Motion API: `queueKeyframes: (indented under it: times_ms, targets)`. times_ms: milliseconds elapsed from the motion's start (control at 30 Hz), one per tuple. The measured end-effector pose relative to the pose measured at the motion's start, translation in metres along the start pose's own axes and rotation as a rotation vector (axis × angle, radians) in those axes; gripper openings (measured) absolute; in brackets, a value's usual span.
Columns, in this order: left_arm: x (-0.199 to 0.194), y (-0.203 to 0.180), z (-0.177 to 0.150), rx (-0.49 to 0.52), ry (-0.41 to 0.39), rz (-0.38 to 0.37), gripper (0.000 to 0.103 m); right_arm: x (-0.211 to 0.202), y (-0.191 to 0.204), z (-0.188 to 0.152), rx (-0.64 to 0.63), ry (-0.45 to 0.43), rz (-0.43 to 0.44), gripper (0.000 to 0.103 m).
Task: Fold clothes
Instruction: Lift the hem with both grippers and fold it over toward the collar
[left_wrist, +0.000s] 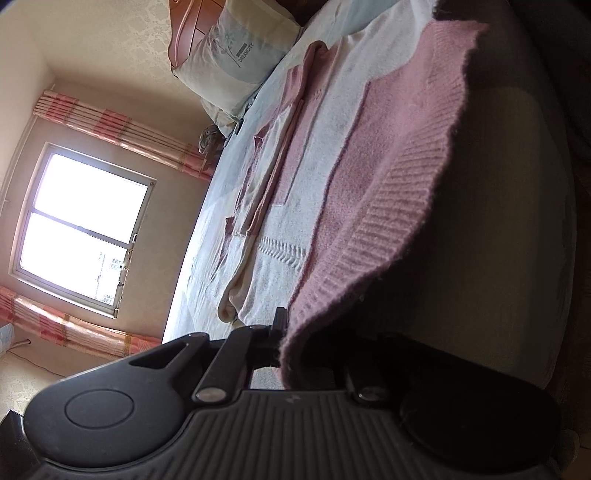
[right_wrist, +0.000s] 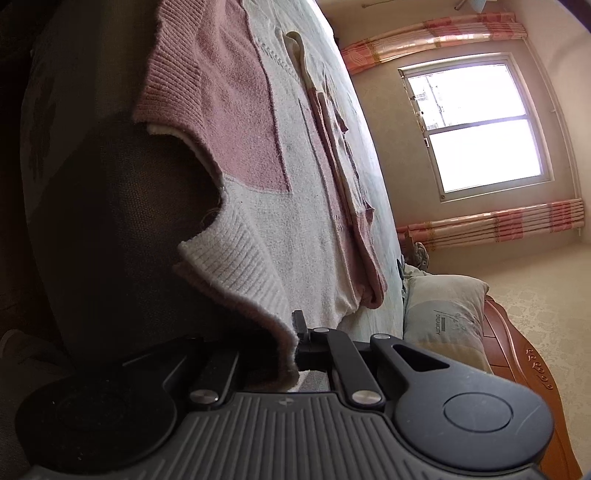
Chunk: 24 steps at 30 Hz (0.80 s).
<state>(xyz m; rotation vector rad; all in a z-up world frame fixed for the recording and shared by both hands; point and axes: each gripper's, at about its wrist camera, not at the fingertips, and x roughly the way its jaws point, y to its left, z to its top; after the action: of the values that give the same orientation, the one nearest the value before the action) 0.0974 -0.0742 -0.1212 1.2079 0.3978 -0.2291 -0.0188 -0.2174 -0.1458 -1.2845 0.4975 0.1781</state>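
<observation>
Pink-and-white sweater (left_wrist: 314, 177) lies spread on the bed (left_wrist: 207, 236), its ribbed hem lifted at both corners: left tongs (left_wrist: 284, 350) and right tongs (right_wrist: 295, 354) each pinched shut on it (likely to carry the hem over for a fold).

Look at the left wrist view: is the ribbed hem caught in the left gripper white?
No, the ribbed hem running into the left gripper is pink; the sweater's white panels lie farther up the bed.
</observation>
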Motion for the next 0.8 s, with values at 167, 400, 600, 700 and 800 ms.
queueKeyframes:
  times_ms: [167, 400, 600, 700, 800]
  targets:
    - [0.01, 0.032, 0.008, -0.091, -0.003, -0.008, 0.006, 0.009, -0.026, 0.004, 0.032, -0.01, -0.028, 0.008]
    - [0.05, 0.076, 0.016, -0.18, -0.004, -0.012, 0.006, 0.039, -0.067, 0.013, 0.08, -0.013, -0.071, 0.008]
    - [0.088, 0.112, 0.021, -0.245, -0.002, -0.017, 0.006, 0.077, -0.101, 0.021, 0.119, -0.005, -0.1, 0.008]
    - [0.109, 0.123, 0.023, -0.263, 0.0, -0.024, 0.006, 0.099, -0.115, 0.025, 0.125, -0.002, -0.109, 0.008]
    - [0.124, 0.131, 0.023, -0.274, 0.008, -0.021, 0.006, 0.128, -0.133, 0.028, 0.132, 0.001, -0.118, 0.008]
